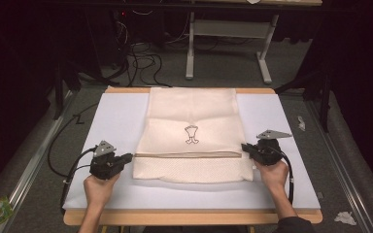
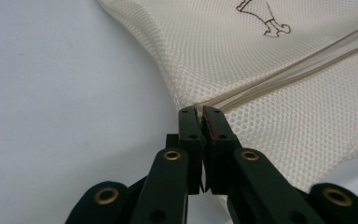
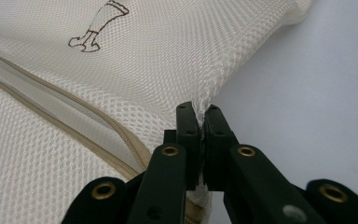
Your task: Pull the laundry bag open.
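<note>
Both our grippers clamp the mesh bag (image 1: 193, 138) on the white sheet (image 1: 116, 121): left gripper (image 2: 199, 112) at its zipper (image 2: 289, 70) end, right gripper (image 3: 199, 109) pinching the opposite edge; nothing blocks them.

Left gripper (image 2: 199, 114) view: the fingertips cover the edge of the mesh bag (image 2: 279, 84) where the zipper (image 2: 298, 65) ends; the cloth between the pads is hidden. The printed figure (image 2: 265, 21) is cut off by the top edge.

Right gripper (image 3: 199, 112) view: the bag's side seam runs in between the jaws and is lost behind them. The zipper passes under the lower linkage out of sight.

High view: the print is too small to identify. The person's forearms are cut off at the bottom edge. The far end of the bag hangs past the table (image 1: 272, 194); its end cannot be told.
</note>
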### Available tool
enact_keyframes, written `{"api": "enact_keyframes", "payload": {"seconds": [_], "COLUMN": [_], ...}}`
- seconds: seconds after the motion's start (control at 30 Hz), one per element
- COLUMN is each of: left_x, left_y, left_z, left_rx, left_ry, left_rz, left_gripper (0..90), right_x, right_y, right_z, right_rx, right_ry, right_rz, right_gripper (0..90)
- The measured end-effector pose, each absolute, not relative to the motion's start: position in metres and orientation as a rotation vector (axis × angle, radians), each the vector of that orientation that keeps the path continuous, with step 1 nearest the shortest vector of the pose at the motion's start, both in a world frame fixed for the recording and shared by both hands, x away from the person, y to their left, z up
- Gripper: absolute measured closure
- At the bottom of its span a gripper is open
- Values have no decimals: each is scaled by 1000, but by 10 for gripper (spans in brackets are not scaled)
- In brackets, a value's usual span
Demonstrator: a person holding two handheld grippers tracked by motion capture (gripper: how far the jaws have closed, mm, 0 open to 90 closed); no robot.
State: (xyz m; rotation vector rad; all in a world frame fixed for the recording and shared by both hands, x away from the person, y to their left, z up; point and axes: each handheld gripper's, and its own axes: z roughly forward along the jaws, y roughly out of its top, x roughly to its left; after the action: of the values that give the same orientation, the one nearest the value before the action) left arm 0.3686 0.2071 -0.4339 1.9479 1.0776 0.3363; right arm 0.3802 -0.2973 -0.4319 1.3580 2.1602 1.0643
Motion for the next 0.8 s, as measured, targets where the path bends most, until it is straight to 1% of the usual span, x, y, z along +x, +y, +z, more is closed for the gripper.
{"api": "enact_keyframes", "payload": {"seconds": [0.2,0.8], "left_x": [368,367], "left_y": [209,205], "left_z": [-433,-440], "left_rx": [1937,1984], "left_ry": [1062,1064], "left_rz": [305,293], "left_gripper": [871,868], "right_x": [381,379], "right_y": [-301,-298], "right_z": [-435,-448], "right_rx": [1387,1409], "right_ry": [2170,2200], "right_rz": [1083,1025], "right_gripper": [877,853]}}
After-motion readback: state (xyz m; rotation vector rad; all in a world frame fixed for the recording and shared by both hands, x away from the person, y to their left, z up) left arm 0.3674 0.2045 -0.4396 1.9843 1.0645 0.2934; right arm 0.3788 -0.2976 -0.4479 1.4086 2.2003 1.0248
